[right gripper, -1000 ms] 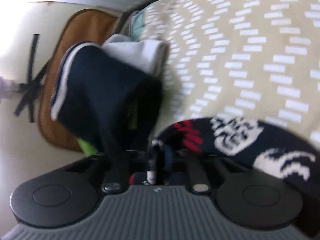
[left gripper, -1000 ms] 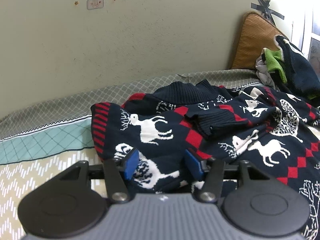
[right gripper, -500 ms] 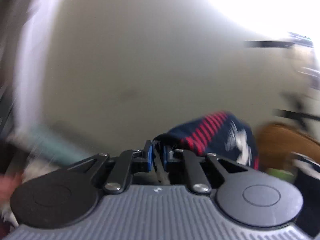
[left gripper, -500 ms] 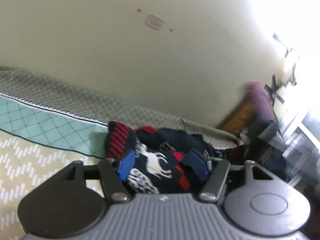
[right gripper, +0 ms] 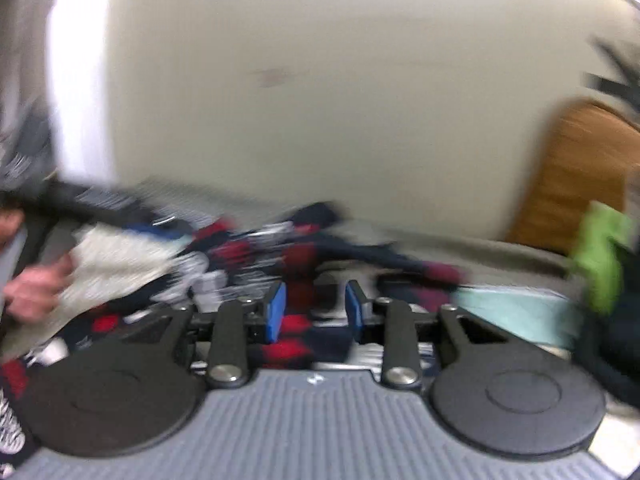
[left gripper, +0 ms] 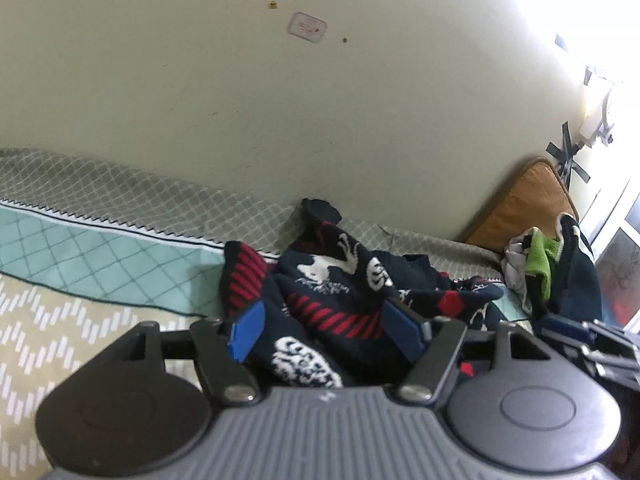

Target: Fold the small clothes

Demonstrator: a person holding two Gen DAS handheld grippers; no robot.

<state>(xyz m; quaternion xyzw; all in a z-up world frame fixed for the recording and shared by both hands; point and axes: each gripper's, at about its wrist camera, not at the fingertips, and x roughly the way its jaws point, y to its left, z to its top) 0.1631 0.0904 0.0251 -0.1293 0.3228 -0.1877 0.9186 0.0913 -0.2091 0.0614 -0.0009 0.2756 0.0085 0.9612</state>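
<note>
Both jaws opening, released, left gripper (left gripper: 326, 332) and right gripper (right gripper: 315, 312) over crumpled navy reindeer sweater (left gripper: 332, 280)

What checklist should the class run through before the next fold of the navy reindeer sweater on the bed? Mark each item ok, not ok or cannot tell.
1. Sweater lying flat: not ok, bunched near the wall.
2. Left gripper freed: ok, opening, pads not pressing the knit.
3. Right gripper freed: ok, opening, cloth still between its pads.
4. Clothes pile apart from the sweater: cannot tell.
5. Right wrist view sharp: not ok, blurred.
</note>
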